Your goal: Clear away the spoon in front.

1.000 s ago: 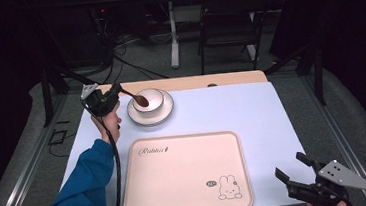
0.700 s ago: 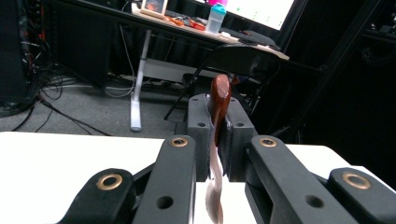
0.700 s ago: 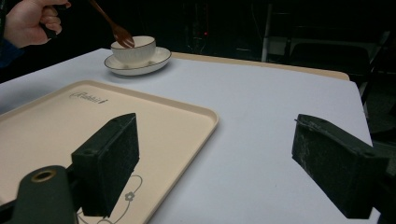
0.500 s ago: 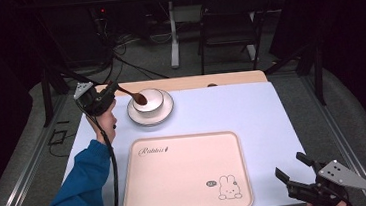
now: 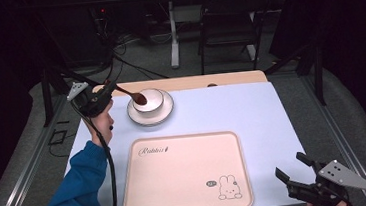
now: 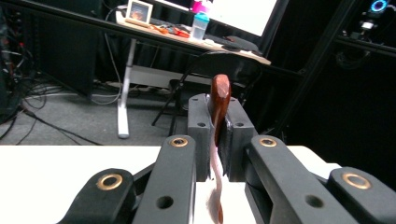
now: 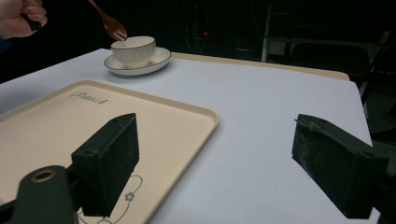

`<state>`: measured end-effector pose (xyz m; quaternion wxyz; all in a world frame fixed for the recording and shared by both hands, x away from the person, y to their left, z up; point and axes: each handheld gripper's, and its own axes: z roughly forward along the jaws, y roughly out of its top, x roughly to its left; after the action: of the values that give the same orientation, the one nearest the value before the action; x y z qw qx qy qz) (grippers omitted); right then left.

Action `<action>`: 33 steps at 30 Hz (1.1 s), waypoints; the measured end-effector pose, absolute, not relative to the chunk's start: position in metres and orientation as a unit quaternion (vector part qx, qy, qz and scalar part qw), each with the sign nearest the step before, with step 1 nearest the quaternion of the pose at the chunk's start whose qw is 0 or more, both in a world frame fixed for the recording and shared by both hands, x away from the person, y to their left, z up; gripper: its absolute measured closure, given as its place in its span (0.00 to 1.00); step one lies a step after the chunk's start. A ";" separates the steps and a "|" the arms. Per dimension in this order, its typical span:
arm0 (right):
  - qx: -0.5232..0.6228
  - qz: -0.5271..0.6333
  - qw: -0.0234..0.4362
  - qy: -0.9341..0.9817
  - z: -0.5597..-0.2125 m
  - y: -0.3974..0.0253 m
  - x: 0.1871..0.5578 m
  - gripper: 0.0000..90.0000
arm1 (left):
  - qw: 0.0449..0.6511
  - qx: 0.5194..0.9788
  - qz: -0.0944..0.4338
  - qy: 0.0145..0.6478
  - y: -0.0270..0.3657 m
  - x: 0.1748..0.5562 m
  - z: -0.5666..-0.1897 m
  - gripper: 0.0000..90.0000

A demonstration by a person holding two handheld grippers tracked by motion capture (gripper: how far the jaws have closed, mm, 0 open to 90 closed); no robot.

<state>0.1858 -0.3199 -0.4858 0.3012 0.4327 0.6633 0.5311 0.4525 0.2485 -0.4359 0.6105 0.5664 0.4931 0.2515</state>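
A white bowl [image 5: 152,101] stands on a white saucer [image 5: 151,117] at the far left of the pale table. My left gripper [image 5: 101,97] is just left of it, shut on the handle of a brown spoon [image 5: 129,93]. The spoon's head hovers over the bowl's left rim [image 7: 134,49]. In the left gripper view the spoon [image 6: 219,93] stands up between the closed jaws. A beige tray [image 5: 185,175] with a rabbit drawing lies at the near middle. My right gripper [image 5: 293,173] is open and holds nothing, low at the table's near right corner; the right gripper view shows the tray's corner [image 7: 187,121] ahead of it.
A wooden strip [image 5: 219,79] runs along the table's far edge. Beyond it stand a black chair [image 5: 229,23] and a desk leg [image 5: 173,38], with cables on the floor. Bare table [image 5: 253,122] lies to the right of the tray and bowl.
My left gripper has shifted slightly to the left with the spoon, whose head stays at the bowl. The right gripper has not moved.
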 end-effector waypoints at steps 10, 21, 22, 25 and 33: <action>0.433 0.531 0.301 0.663 -0.486 -0.320 0.186 0.16 | 0.618 0.575 0.232 0.483 0.250 0.442 -0.432 0.94; 0.432 0.532 0.301 0.663 -0.486 -0.320 0.186 0.16 | 0.617 0.591 0.205 0.477 0.251 0.430 -0.429 0.94; 0.432 0.532 0.301 0.663 -0.486 -0.320 0.186 0.16 | 0.618 0.593 0.203 0.475 0.251 0.429 -0.428 0.94; 0.431 0.531 0.302 0.664 -0.486 -0.320 0.186 0.16 | 0.618 0.598 0.198 0.471 0.249 0.425 -0.427 0.94; 0.431 0.532 0.301 0.663 -0.486 -0.320 0.186 0.16 | 0.618 0.616 0.172 0.457 0.247 0.418 -0.426 0.94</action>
<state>0.1858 -0.3197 -0.4857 0.3012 0.4314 0.6632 0.5323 0.4180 0.2466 -0.4264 0.6178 0.6159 0.4575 0.1723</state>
